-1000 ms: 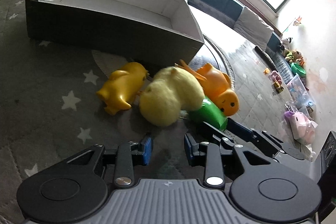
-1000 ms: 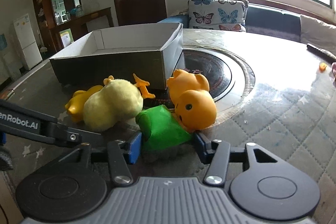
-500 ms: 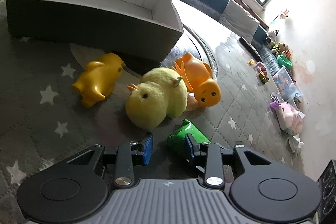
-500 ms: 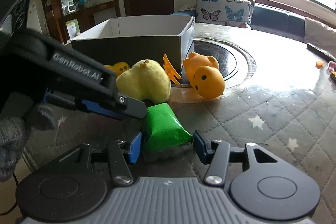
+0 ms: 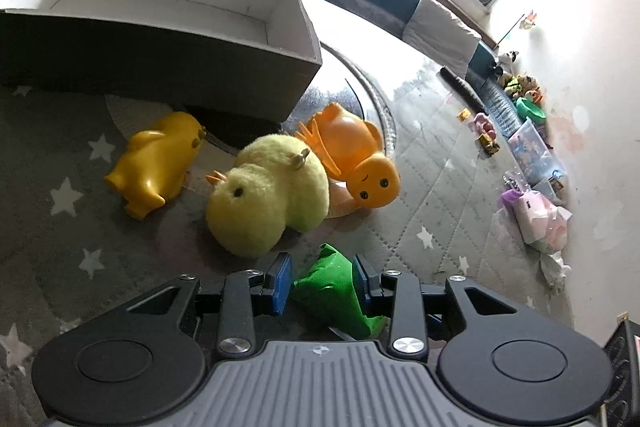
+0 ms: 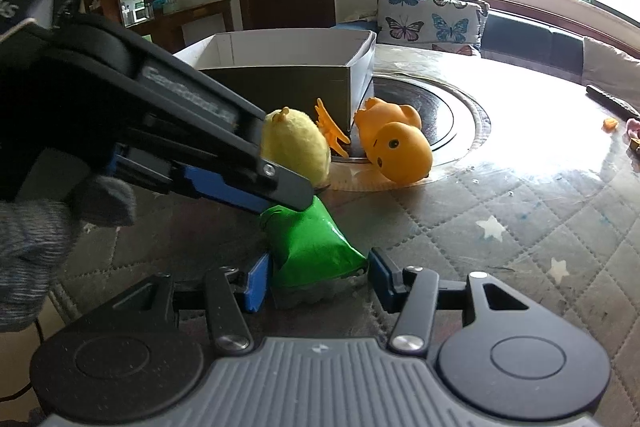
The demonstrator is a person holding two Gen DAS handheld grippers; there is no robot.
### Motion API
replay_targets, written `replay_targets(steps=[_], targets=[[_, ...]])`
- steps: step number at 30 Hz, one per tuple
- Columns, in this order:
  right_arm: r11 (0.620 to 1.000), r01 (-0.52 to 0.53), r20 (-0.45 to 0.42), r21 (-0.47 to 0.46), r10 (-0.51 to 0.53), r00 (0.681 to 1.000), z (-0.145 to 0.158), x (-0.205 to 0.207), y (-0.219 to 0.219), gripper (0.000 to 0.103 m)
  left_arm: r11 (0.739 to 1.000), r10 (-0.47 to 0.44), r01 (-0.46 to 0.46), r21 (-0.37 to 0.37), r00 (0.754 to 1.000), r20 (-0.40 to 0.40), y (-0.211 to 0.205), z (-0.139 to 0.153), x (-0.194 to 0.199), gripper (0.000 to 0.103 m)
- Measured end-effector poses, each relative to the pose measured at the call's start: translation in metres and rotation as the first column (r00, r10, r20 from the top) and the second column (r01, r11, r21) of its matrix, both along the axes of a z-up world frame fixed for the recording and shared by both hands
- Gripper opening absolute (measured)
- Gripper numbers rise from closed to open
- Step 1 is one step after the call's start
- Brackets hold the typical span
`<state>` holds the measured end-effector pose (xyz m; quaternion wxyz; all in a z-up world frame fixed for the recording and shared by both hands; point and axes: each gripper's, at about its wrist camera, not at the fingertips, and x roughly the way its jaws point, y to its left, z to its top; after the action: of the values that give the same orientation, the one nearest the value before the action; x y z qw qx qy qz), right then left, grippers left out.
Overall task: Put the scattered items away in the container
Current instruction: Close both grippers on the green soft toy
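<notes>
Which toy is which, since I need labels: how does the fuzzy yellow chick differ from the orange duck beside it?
The fuzzy yellow chick has a matte, pale yellow plush surface; the orange duck is glossy, smooth and deep orange. The chick shows one small dark eye in the left wrist view, the duck two. The chick lies nearer the camera, the duck behind it. Both lie on the quilted mat, outside the box, touching.

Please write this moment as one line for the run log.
right tongs: shut on green toy | left tongs: around same toy, grip unclear | box: no toys visible | plush chick, orange duck, yellow toy: outside box
</notes>
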<state>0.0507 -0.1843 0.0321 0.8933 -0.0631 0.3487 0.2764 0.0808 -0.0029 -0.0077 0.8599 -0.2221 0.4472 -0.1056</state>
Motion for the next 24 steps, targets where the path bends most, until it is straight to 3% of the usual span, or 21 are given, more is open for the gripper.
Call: replay_targets(steps=[14,24], targets=[[1.0,-0.013,0.006,-0.018,0.013,1.0,-0.0005,-0.0035,-0.0017,0.054,1.0,-0.007,0.007,-0.013,1.0,-0.022,-0.0017,-0.0074,0.0022,0.04],[1.0,-0.005,0.018,-0.025,0.006,1.0,-0.0004,-0.0067,0.0021,0.048,0.998,-0.005,0.003,-0.059,0.999,-0.038,0.0007,-0.0109,0.0006,0.038]])
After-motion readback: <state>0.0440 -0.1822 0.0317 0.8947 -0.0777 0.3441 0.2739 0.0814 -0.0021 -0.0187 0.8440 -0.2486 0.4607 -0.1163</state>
